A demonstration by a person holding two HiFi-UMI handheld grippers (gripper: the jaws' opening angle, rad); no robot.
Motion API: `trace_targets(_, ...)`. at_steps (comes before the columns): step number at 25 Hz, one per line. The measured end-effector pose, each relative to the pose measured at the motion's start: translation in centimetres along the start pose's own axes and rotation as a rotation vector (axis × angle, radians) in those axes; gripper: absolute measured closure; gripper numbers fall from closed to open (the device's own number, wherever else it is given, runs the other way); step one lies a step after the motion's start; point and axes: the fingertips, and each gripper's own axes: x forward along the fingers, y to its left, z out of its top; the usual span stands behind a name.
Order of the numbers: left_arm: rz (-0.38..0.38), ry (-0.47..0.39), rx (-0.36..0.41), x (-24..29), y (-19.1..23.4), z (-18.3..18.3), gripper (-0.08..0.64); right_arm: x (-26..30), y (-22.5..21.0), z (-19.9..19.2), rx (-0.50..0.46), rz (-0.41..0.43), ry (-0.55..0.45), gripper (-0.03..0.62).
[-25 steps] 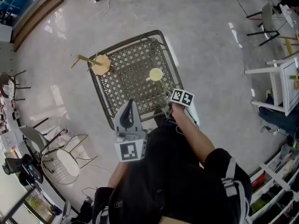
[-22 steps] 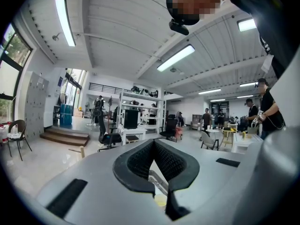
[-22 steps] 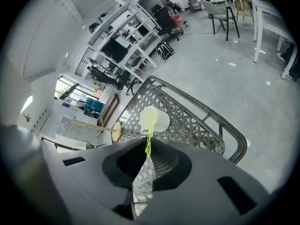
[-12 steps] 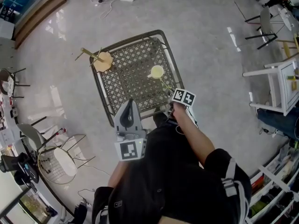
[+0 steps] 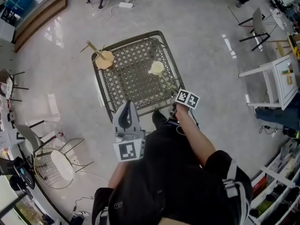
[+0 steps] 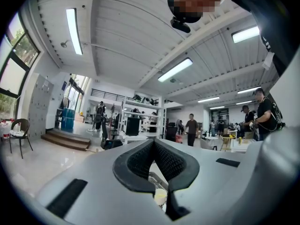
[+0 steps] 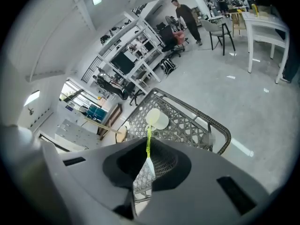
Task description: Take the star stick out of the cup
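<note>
A pale yellow cup [image 5: 156, 68] stands on the dark metal lattice table [image 5: 131, 81]. A thin yellow-green star stick [image 5: 168, 85] slants from the cup's rim toward the table's near right corner. My right gripper [image 5: 177, 93] is shut on the stick's near end. In the right gripper view the stick [image 7: 148, 142] runs from the cup [image 7: 157, 118] straight into the closed jaws of the right gripper [image 7: 147, 156]. The star end is hidden. My left gripper [image 5: 126, 107] hovers off the table's near edge, shut and empty. The cup [image 6: 160, 197] shows through the jaws of the left gripper [image 6: 153, 144].
A round wooden base with sticks [image 5: 104, 58] sits at the table's far left corner. A wire basket stool [image 5: 58, 165] stands on the floor at the left, a white table [image 5: 276, 76] at the right. Chairs ring the room, and people stand far off [image 7: 183, 15].
The right gripper has edged slightly back from the cup with the stick in it. The left gripper has stayed put. The head view has shifted a little.
</note>
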Motion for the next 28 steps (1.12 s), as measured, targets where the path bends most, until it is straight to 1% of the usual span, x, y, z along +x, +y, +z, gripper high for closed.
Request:
trace_targets(4,0.007,-0.026,-0.031,-3.6,-0.1,0.3,0.545,-3.1,0.8,-1.7,-0.014,0.025,-0.048,0.569)
trace_targets(8,-0.002,-0.043,0.001,-7.1,0.4,0.1,0.545,-5.6,2.9,-4.0,-0.032,0.072,-0.085,0.569)
trace_targets(15,-0.01,-0.081,0.017,-12.6,0.1,-0.1,0.545,-10.3,6.2,-8.0,-0.086,0.161,-0.134,0.571)
trace_targets(18,-0.004,-0.075,0.007,-15.6,-0.4,-0.1,0.545,-13.1,7.1,-10.1,-0.103,0.187,-0.144,0.571)
trace_targets(22,-0.007,-0.071,0.0,-18.9,-1.7,0.1,0.545,-17.0,8.2,-11.7,-0.129,0.221,-0.168,0.571)
trace_targets(28,-0.007,-0.063,-0.029,-21.5,-2.7,-0.1,0.545,-20.6,9.8,-13.1,-0.187,0.244,-0.219,0.571)
